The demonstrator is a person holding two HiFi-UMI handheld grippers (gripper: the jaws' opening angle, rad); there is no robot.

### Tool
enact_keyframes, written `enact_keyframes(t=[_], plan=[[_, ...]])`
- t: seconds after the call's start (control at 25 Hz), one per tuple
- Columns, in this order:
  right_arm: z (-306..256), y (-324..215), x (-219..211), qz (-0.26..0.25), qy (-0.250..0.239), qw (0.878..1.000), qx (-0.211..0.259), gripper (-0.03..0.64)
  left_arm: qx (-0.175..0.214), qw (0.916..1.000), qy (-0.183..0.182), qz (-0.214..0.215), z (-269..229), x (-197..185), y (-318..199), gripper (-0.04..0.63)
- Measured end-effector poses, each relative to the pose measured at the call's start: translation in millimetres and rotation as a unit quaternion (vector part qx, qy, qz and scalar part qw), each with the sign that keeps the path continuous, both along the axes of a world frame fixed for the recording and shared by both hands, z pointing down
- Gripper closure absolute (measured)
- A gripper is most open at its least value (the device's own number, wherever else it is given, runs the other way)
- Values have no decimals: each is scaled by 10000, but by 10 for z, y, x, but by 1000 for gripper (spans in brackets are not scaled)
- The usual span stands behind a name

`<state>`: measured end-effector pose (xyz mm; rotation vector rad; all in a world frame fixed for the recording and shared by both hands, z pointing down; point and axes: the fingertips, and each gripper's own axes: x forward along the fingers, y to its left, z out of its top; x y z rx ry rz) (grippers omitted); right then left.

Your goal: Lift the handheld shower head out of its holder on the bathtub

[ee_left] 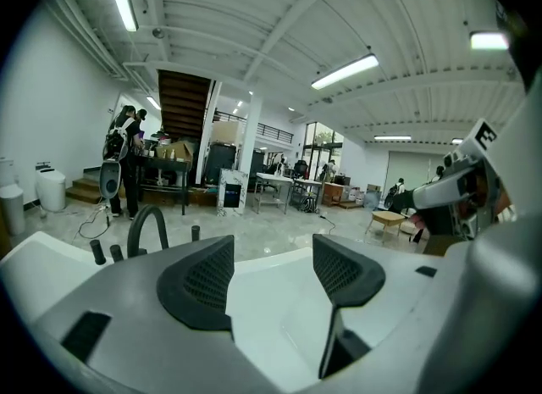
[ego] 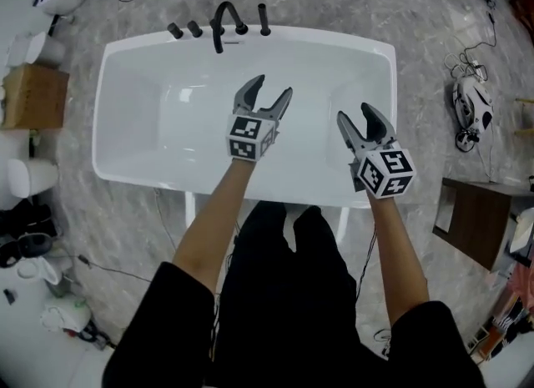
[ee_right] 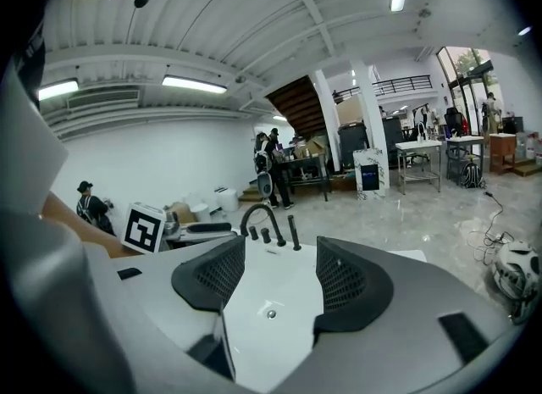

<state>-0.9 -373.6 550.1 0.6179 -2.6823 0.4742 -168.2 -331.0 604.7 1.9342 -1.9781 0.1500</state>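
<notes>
Here we are hovering over the white bathtub (ego: 167,111), left gripper (ego: 274,86) spread and empty, right gripper (ego: 355,112) likewise agape, slim black handheld shower head (ego: 264,19) standing upright in its holder, well ahead of both grippers, beside the faucet (ego: 221,17).

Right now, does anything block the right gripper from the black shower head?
Nothing visible does. Only the open bathtub lies between the right gripper and the shower head; the faucet stands beside it.
</notes>
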Motion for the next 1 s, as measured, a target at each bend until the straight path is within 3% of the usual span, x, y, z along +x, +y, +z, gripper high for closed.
enact_keyframes(t=[0.4,0.64,1.0], plan=[[362,-118,-553,235,-98,9996,-136,387,-137,9987,356,-338,807,-860,-634,327],[622,-425,-728,320,-133,9994,22,383,-9,9992,91,-400,925,-1388,-1051,327],[986,-746,-824,514,-168,9985,78,382,-170,9993,-230,-229,1410,-1638,-1458,325]])
